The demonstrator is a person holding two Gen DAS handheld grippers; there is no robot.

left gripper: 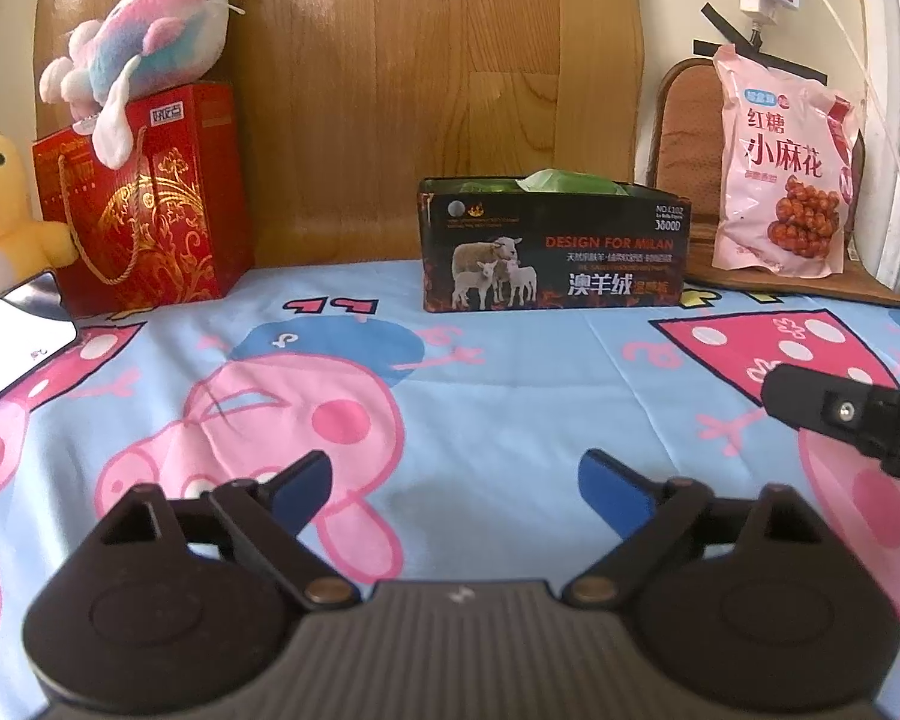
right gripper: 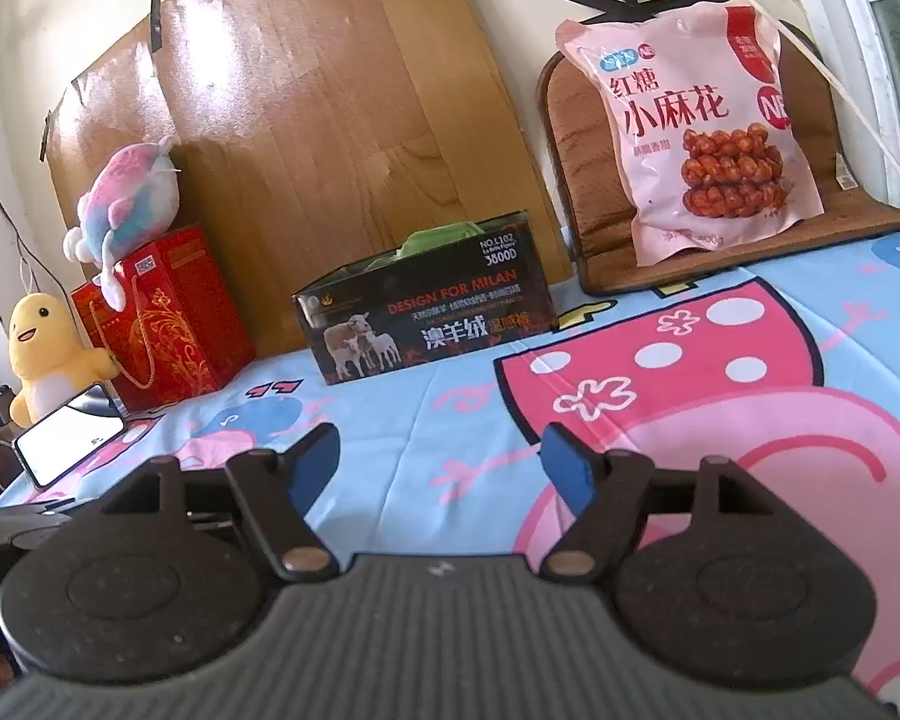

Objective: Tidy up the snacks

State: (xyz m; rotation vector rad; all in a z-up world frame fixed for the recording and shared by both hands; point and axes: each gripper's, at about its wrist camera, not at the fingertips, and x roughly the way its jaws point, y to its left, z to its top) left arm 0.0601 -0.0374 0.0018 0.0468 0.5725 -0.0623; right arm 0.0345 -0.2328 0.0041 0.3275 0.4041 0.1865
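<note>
- Left tongs (left gripper: pixel 450 483) spread wide, nothing between them, above the cartoon bedsheet (left gripper: pixel 480 396).
- Right tongs (right gripper: pixel 441 459) likewise released and bare.
- Black box (left gripper: pixel 555 246) on the bed, green packet (left gripper: pixel 561 182) poking from its open top.
- Pink snack bag (left gripper: pixel 780 162) right of the box, propped upright on a brown mat (left gripper: pixel 687 120).
- Red gift bag (left gripper: pixel 144 198) left of the box, plush fish (left gripper: pixel 144 42) atop.

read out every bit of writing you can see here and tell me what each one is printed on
"DESIGN FOR MILAN", "澳羊绒", "NO.L102", "3800D": black box.
"红糖", "小麻花": pink snack bag.
Smaller print on both is too small to read.
Red gift bag: white label and gold lettering, blurred.
Phone: screen text unreadable.
</note>
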